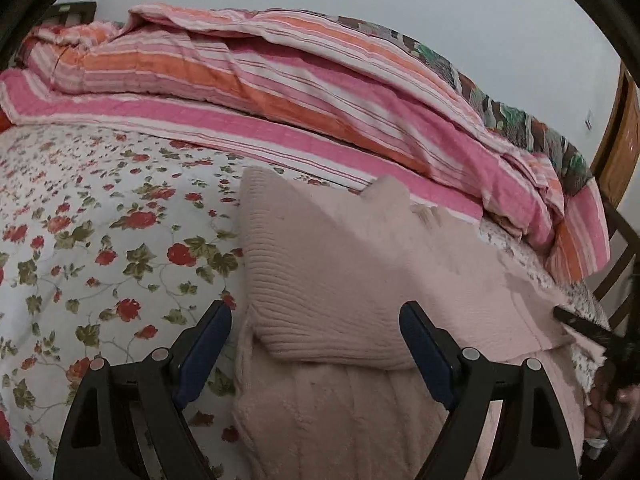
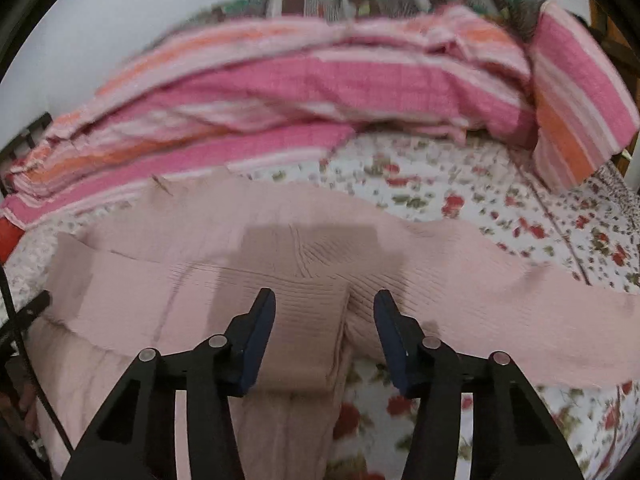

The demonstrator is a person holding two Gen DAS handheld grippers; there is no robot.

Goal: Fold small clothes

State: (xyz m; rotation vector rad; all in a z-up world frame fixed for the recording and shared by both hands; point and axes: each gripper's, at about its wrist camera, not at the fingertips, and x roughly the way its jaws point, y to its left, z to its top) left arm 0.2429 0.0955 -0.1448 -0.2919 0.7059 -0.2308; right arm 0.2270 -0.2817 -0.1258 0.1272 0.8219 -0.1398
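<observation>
— Where's the pink sweater (image 2: 304, 248)?
— On the bed (image 1: 80, 240), below the striped quilt (image 1: 240, 92), one sleeve already folded across.
— Claws?
— Left claw (image 1: 316, 354) spread, empty; right claw (image 2: 325, 338) half-spread, straddling the folded cuff. A pinch next, I'd guess.

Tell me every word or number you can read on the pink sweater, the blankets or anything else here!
There are none to read.
The pink sweater shows only plain ribbed knit.
The flowered bedspread shows only red roses and leaves.
The striped quilt shows only stripes.
A small tag near the sweater's neck is too small and blurred to read.
</observation>
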